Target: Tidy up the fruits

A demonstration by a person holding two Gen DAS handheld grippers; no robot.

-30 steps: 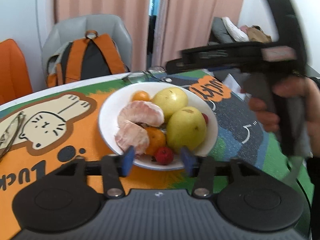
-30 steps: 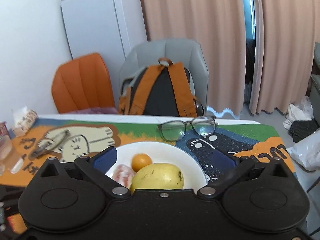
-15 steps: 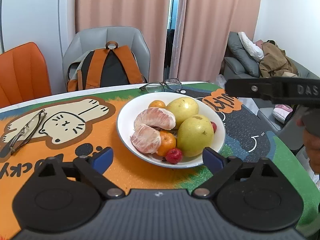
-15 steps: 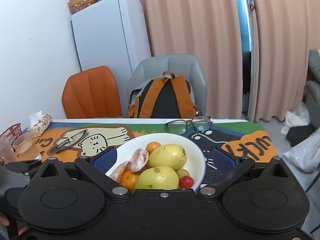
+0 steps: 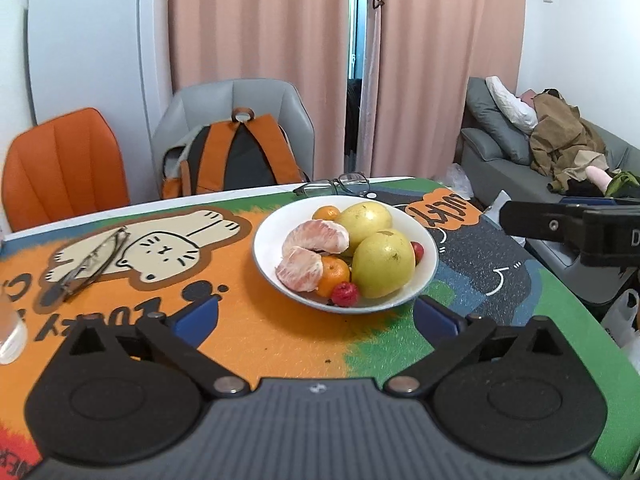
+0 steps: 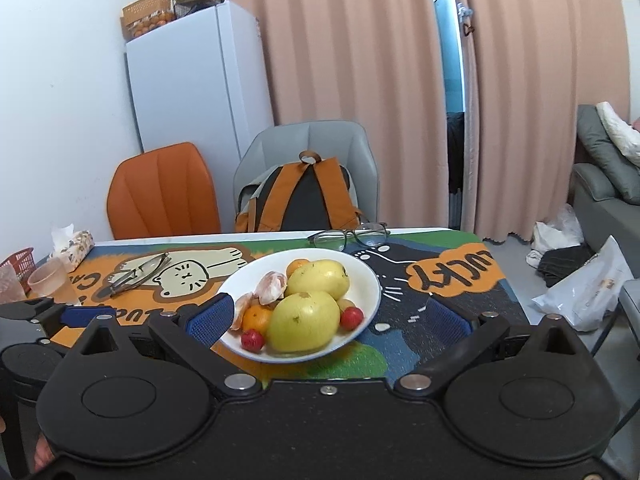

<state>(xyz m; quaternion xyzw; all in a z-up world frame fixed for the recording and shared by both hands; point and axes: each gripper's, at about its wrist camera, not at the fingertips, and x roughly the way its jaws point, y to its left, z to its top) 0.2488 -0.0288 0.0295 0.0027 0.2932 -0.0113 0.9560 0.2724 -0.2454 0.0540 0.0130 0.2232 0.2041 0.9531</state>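
Round table under a bright cat-print cloth, landmark for all else. Behind it, orange chair and grey chair bearing an orange-and-black backpack; white fridge in the corner beyond.

Near the table's middle, white plate heaped with fruit: two large yellow fruits side by side, peeled pink citrus segments touching them, small oranges tucked beneath and behind, small red fruits at the near rim.

At the table's near edge, left gripper: jaws opening, spread wide, nothing between them, just short of the plate. Right gripper: jaws released, spread wide, framing the plate's near rim without touching.

At the table's far edge, glasses; a second pair on the cat drawing.
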